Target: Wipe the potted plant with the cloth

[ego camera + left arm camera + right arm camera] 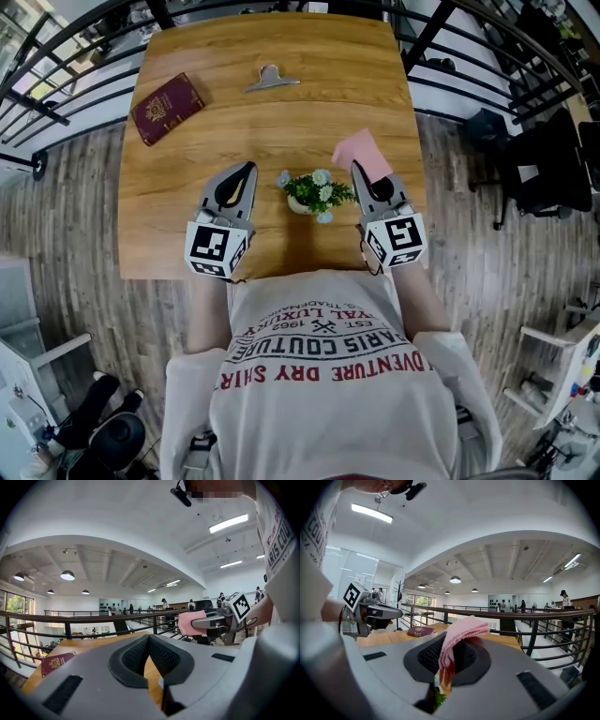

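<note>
The right gripper (358, 171) pinches a folded pink cloth (361, 153) just right of the small pale-flowered green potted plant (317, 194), apart from it, while the left gripper (248, 171), jaws pressed together and empty, sits just left of it; the wiping seems not yet begun.

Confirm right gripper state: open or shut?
Shut. The right gripper pinches the pink cloth between its pads, with the cloth bunching up above them.

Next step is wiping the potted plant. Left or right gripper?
Right. The right gripper is clamped on the pink cloth and sits just beside the plant. The left gripper is about as close, but it is shut and empty.
</note>
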### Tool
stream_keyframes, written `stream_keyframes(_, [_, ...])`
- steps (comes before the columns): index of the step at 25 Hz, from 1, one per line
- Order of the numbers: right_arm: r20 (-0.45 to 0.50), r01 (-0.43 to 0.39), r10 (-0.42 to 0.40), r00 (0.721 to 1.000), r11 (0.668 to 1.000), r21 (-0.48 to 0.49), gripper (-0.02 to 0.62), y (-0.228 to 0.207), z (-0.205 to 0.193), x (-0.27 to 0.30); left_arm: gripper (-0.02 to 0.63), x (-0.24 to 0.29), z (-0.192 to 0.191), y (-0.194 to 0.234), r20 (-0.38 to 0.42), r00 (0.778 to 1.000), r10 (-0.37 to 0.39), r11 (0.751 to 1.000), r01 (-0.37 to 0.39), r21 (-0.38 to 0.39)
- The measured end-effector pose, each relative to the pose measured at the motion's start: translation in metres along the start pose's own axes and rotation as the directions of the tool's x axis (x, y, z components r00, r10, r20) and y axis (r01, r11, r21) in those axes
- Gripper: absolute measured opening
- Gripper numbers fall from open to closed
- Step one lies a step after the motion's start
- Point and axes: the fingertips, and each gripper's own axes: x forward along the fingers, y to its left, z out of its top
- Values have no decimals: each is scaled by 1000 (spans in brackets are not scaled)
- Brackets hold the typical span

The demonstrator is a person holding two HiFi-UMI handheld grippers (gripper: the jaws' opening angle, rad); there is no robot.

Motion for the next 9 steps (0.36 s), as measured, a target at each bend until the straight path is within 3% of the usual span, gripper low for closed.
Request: stream_keyframes(9, [10, -8, 8, 1000, 1000, -22, 35, 7, 6, 2, 15, -4, 11, 2, 27, 999, 21, 1000, -21, -7])
